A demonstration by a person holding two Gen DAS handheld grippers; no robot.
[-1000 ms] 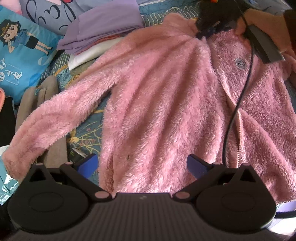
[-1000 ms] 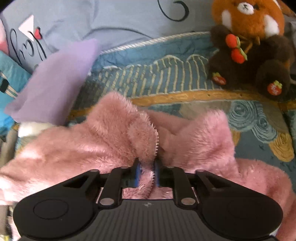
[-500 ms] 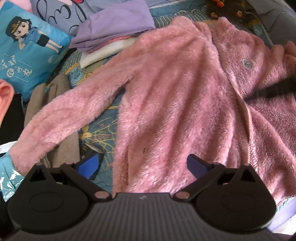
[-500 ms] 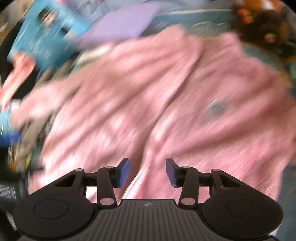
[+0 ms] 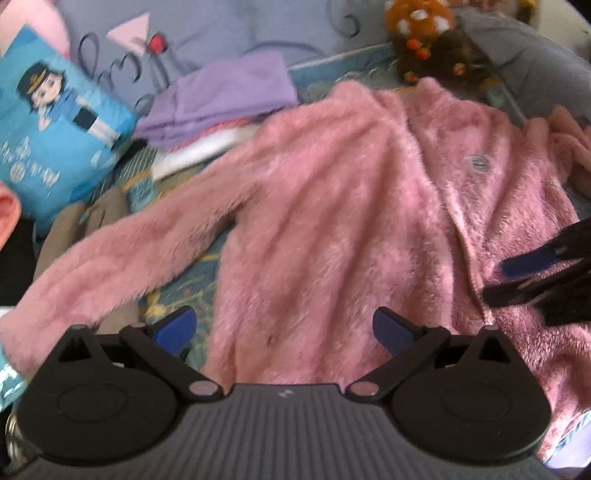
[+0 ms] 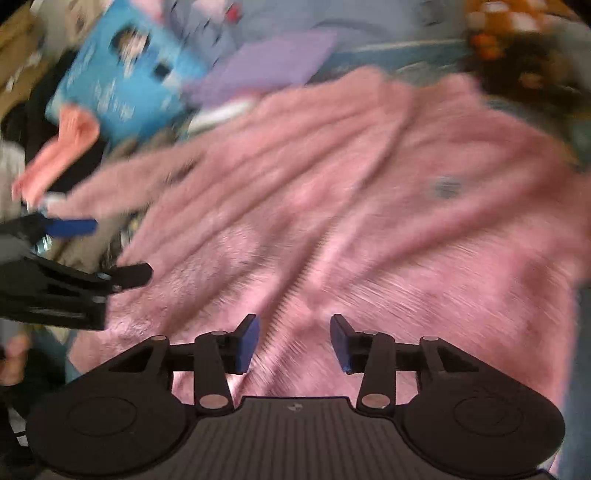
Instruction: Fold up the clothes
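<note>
A fluffy pink jacket (image 5: 332, 221) lies spread flat on the patterned bedspread, front up, zip line down the middle and its left sleeve (image 5: 122, 254) stretched out to the left. My left gripper (image 5: 284, 328) hovers wide open above the jacket's lower hem, with nothing between its blue pads. In the blurred right wrist view the same jacket (image 6: 351, 221) fills the frame, and my right gripper (image 6: 293, 341) is open above the zip near the hem. The right gripper also shows at the right edge of the left wrist view (image 5: 543, 273).
A folded purple garment (image 5: 221, 99) on a white one sits at the back. A blue cartoon cushion (image 5: 55, 129) lies back left, a red panda plush (image 5: 424, 33) back right. Beige clothing (image 5: 74, 229) lies under the sleeve. A hand (image 6: 13, 358) shows at the left.
My right gripper let go of the jacket's collar, opened, and pulled back toward the hem. The left gripper stayed open and shifted a little, so the view reaches farther toward the pillows.
</note>
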